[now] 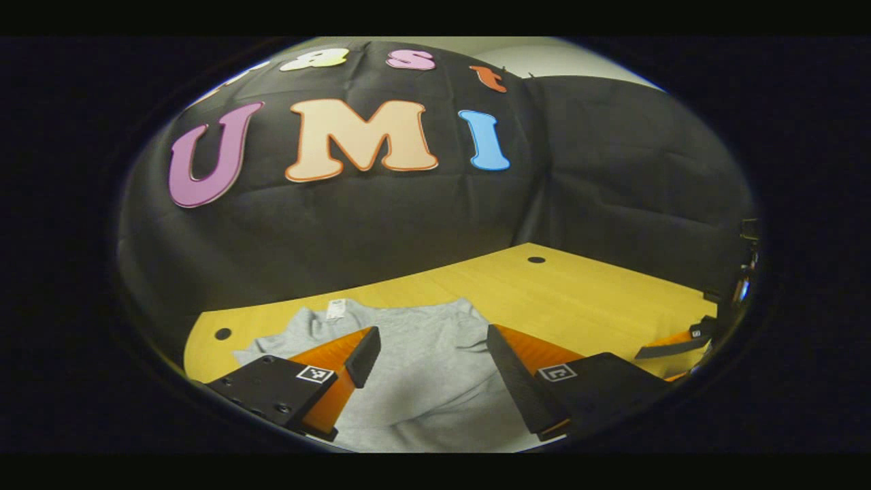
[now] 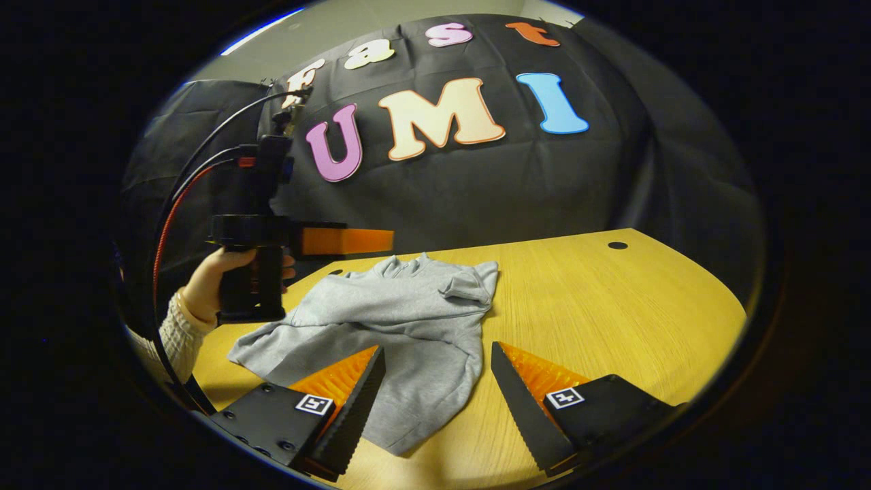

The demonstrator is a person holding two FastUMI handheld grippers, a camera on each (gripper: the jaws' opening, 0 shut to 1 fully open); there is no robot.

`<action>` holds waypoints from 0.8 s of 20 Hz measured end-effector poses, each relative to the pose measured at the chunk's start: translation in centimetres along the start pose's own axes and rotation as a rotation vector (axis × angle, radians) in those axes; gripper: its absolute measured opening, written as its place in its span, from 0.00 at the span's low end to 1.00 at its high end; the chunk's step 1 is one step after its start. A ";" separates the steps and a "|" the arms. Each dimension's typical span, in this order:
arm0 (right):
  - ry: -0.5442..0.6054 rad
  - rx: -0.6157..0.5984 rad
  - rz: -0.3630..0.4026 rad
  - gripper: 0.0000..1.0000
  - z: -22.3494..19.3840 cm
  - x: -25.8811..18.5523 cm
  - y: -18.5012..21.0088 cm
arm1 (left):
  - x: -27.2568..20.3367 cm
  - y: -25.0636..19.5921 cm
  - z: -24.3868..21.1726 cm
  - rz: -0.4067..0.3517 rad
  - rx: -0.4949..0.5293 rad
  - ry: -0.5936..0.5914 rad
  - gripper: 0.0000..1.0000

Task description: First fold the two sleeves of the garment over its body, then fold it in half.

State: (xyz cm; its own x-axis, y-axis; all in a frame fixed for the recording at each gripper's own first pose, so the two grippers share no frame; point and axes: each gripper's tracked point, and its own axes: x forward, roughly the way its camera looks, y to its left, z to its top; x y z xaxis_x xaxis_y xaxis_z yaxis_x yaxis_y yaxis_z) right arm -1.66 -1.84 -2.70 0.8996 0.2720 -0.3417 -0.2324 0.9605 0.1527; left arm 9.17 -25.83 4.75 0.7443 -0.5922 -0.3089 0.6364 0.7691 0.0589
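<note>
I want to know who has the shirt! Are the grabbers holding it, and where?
Neither. The left gripper and right gripper are both open above the shirt, which lies loose on the table.

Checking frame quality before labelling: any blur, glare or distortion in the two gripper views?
Left gripper view: dim, soft focus; strong fisheye bend in the table edge; grey garment low in contrast between the open left gripper fingers. Right gripper view: sharper, wood grain readable, no glare, soft shadows under the garment; right gripper crisp, hand near the rim stretched.
</note>
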 end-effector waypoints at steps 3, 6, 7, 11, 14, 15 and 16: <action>0.034 -0.016 0.020 0.97 -0.9 -0.2 1.2 | -4.9 3.1 -2.8 0.053 0.026 0.042 0.92; 0.076 -0.027 0.031 0.97 -2.2 -0.1 2.2 | -9.5 4.9 -6.2 0.103 -0.009 0.092 0.89; 0.088 -0.030 0.033 0.97 -2.6 -0.1 2.4 | -11.0 5.5 -7.6 0.123 -0.021 0.109 0.92; 0.143 -0.024 0.059 0.98 -4.0 -0.4 3.8 | -15.1 6.7 -13.1 0.177 -0.095 0.194 0.92; 0.165 -0.040 0.060 0.98 -4.8 -0.4 4.4 | -17.1 7.6 -15.2 0.215 -0.118 0.229 0.92; 0.174 -0.045 0.061 0.98 -5.1 -0.4 4.6 | -17.5 7.7 -15.7 0.225 -0.128 0.240 0.92; 0.182 -0.050 0.064 0.98 -5.4 -0.4 4.9 | -17.8 7.9 -16.2 0.230 -0.139 0.250 0.92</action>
State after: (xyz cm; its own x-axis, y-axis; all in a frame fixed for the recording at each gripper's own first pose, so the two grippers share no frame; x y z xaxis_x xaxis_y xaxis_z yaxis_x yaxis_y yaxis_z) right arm -5.16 3.05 -6.87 0.8017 0.3339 -0.4957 -0.3087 0.9415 0.1350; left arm -2.33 -5.38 -4.65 0.7810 -0.3364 -0.5262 0.4119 0.9107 0.0292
